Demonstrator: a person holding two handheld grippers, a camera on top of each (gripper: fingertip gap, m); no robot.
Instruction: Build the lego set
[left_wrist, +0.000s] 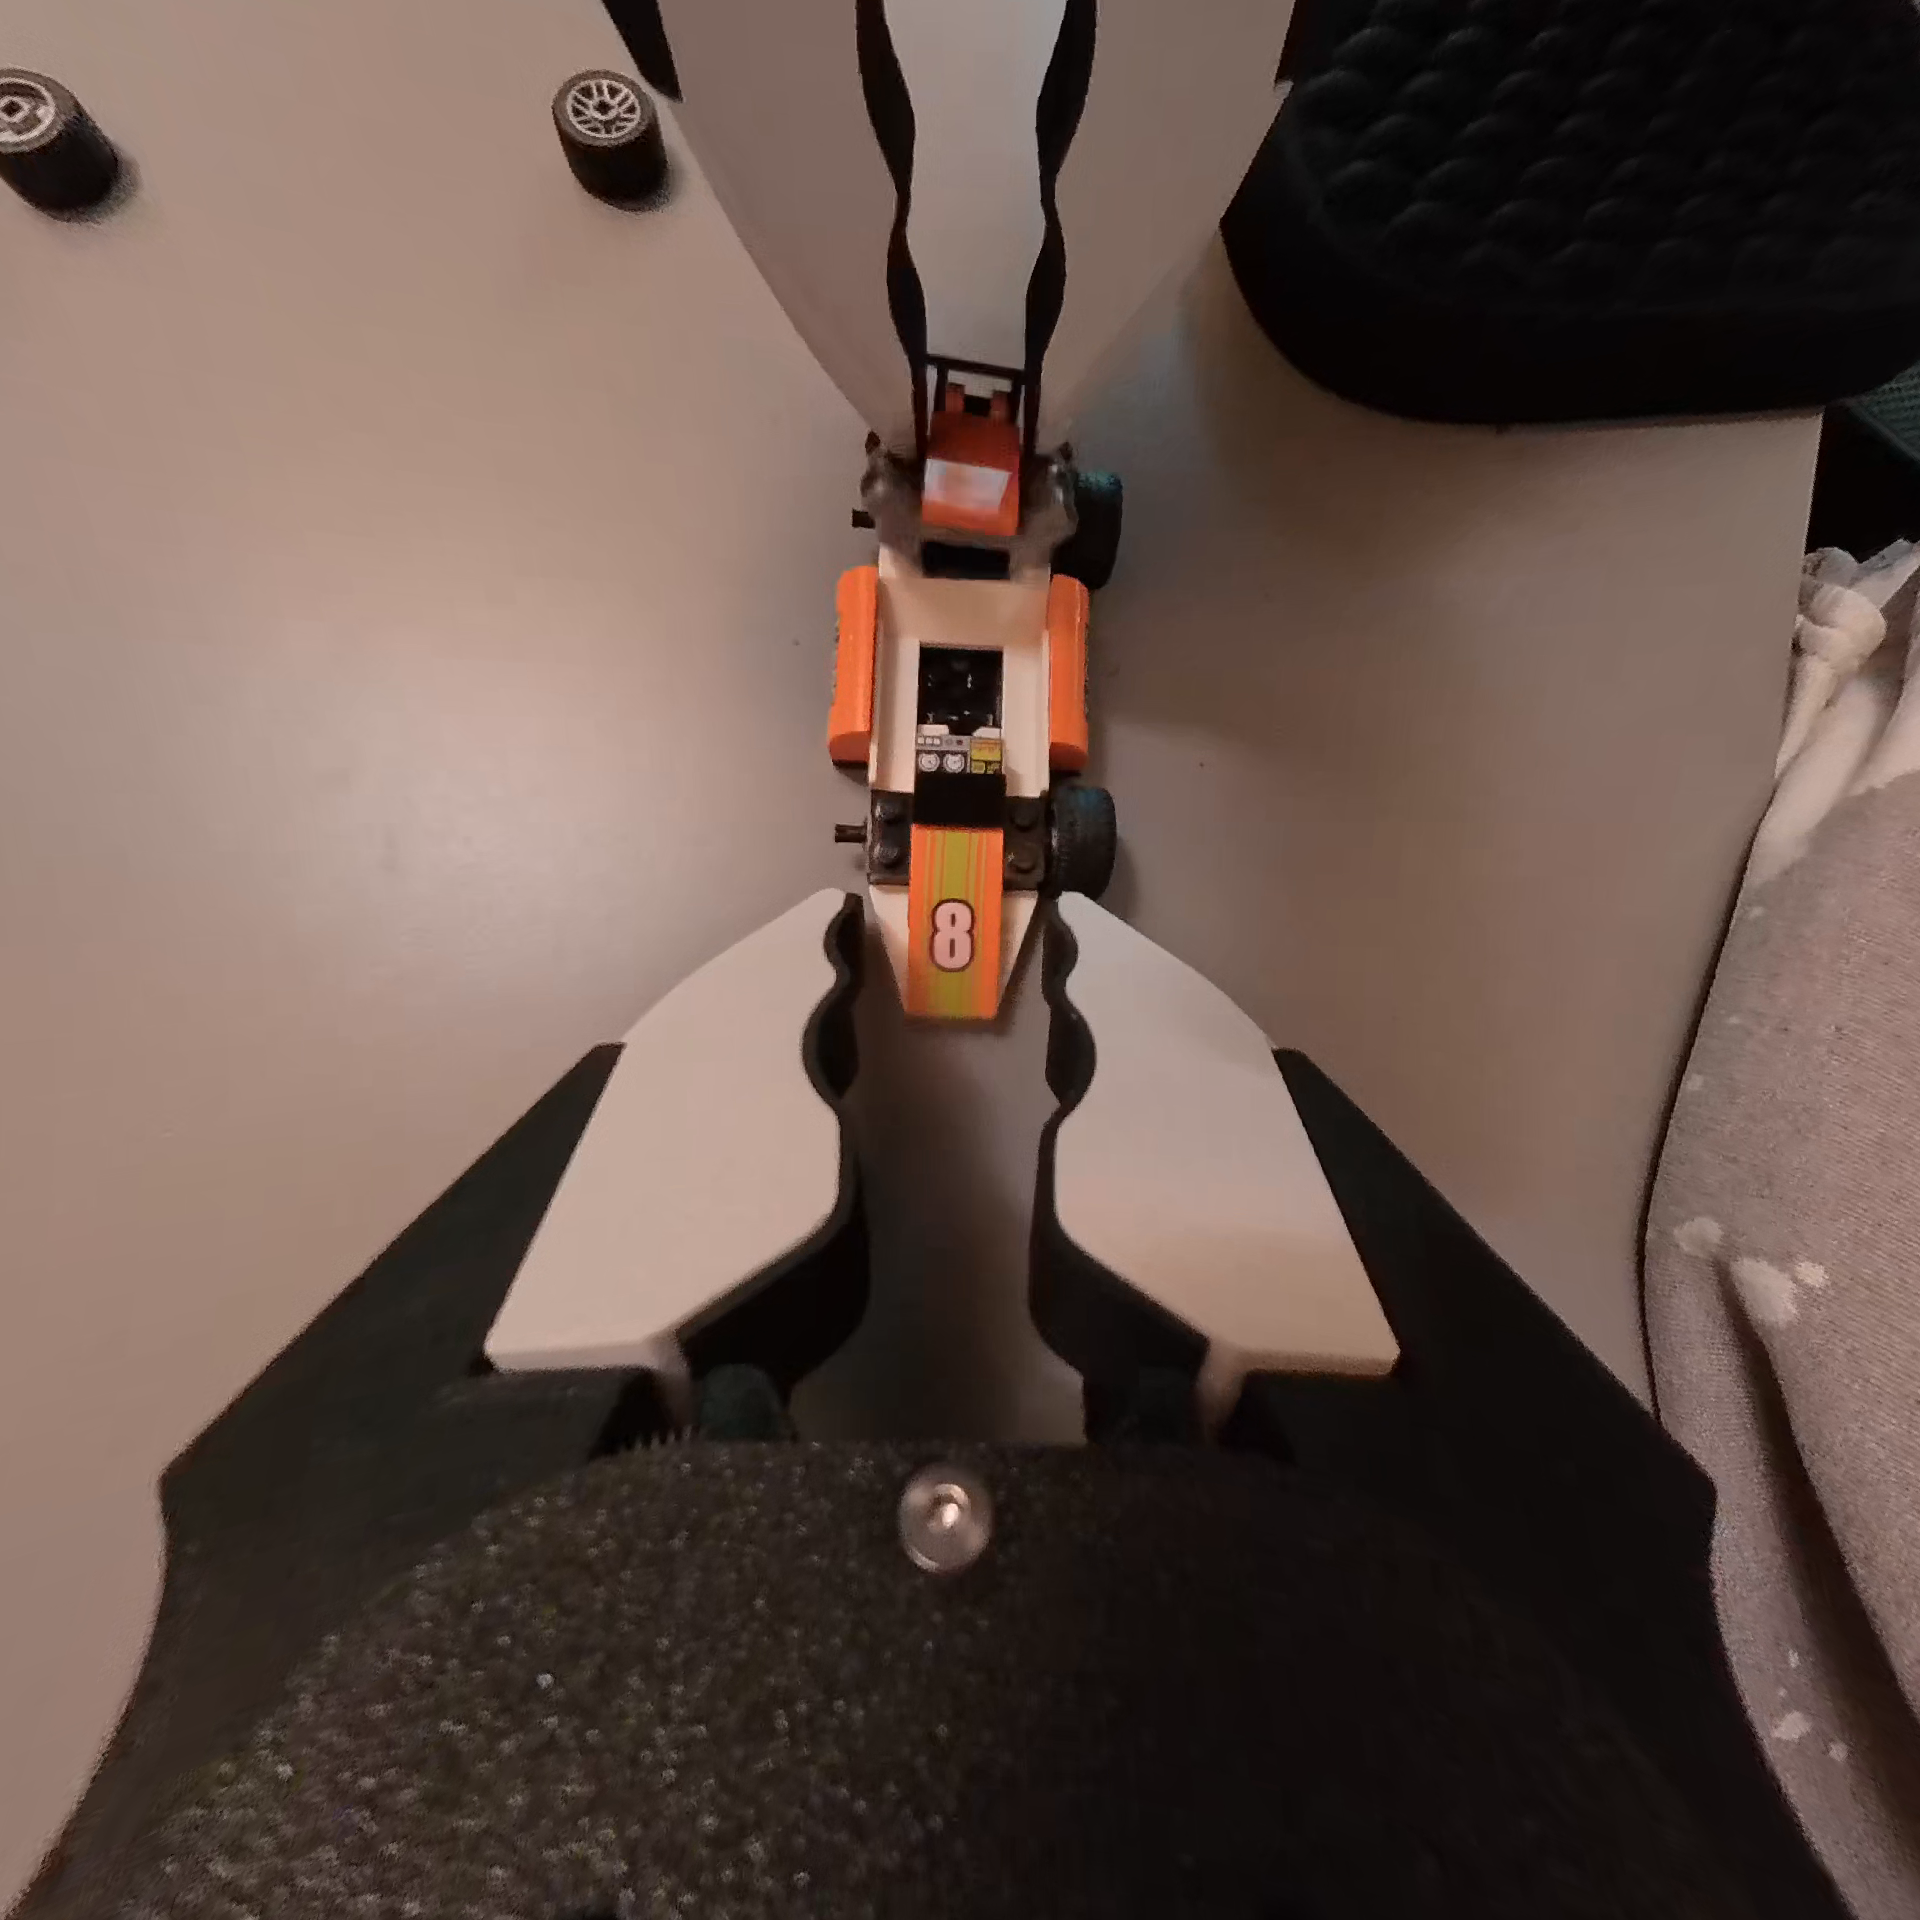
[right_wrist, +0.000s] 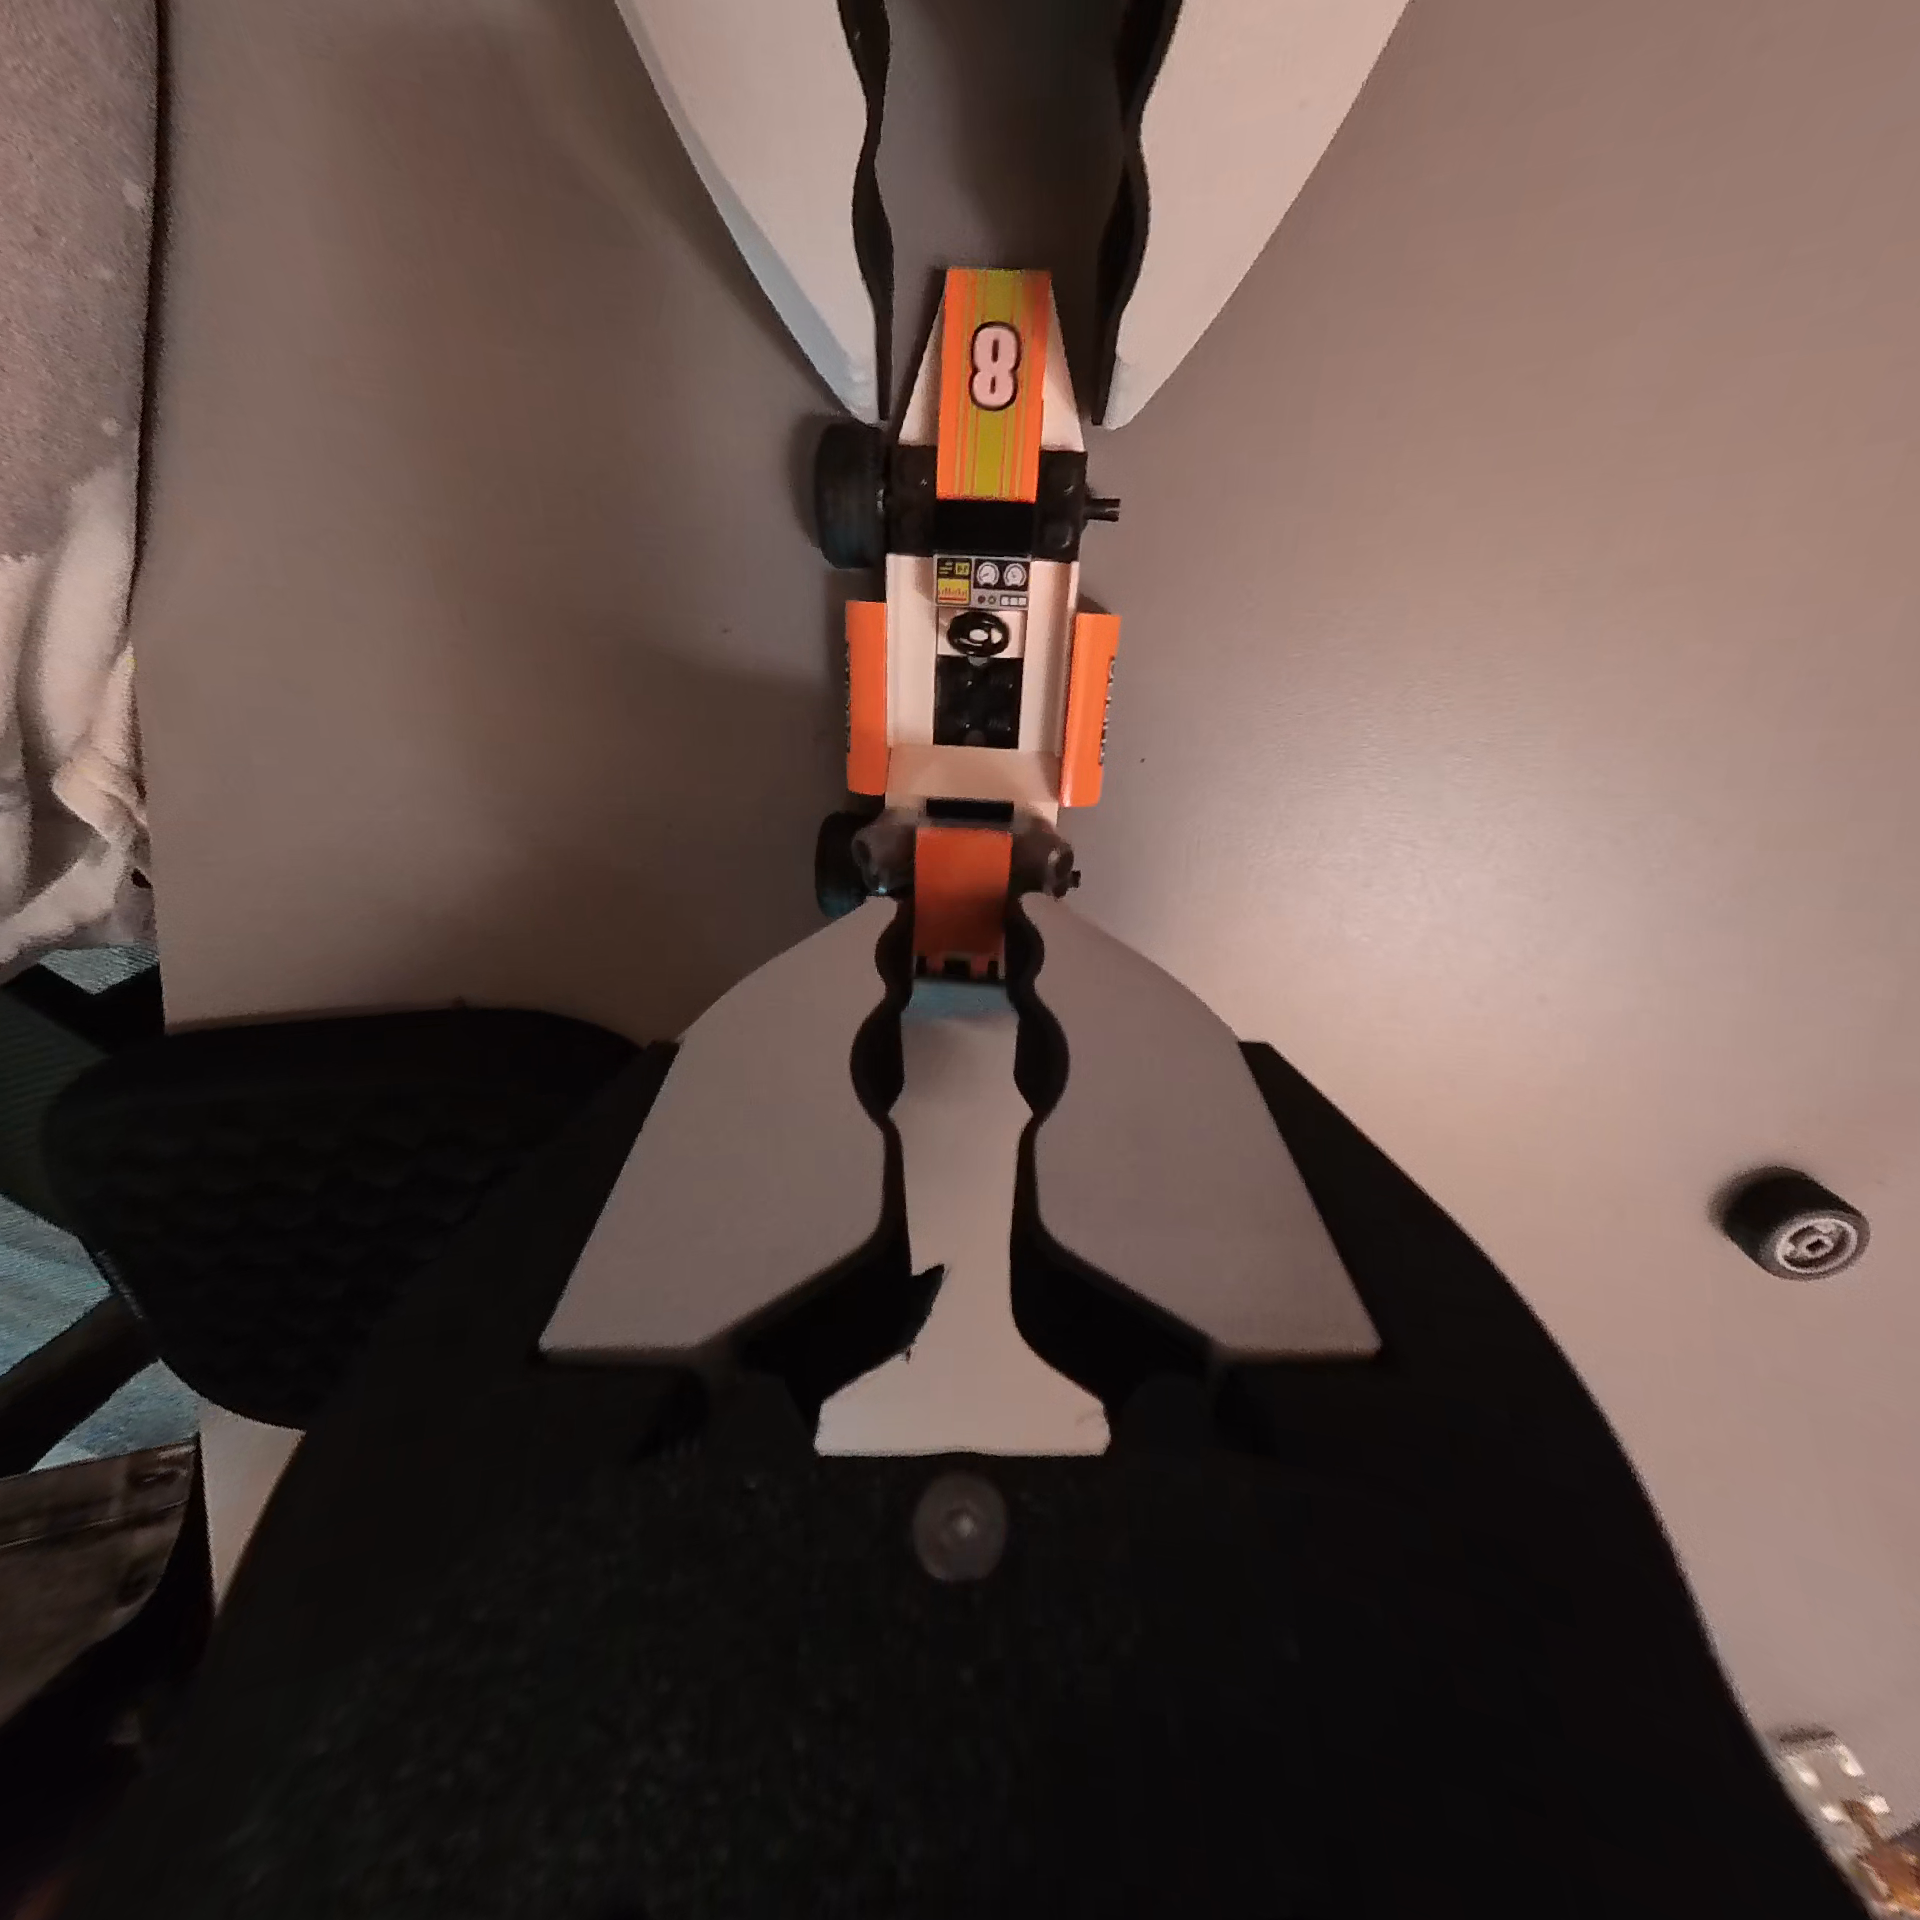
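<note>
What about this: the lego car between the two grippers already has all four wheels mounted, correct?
Not four. The left wrist view shows the lego car with only two mounted wheels, on one side; two loose wheels lie on the table.

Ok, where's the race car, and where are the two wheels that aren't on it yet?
race car (left_wrist: 961, 665): left wrist view, on its white body by the cockpit.
nearer loose wheel (left_wrist: 613, 140): left wrist view, on its black tyre.
farther loose wheel (left_wrist: 47, 140): left wrist view, on its tyre at the picture's left edge.
</note>
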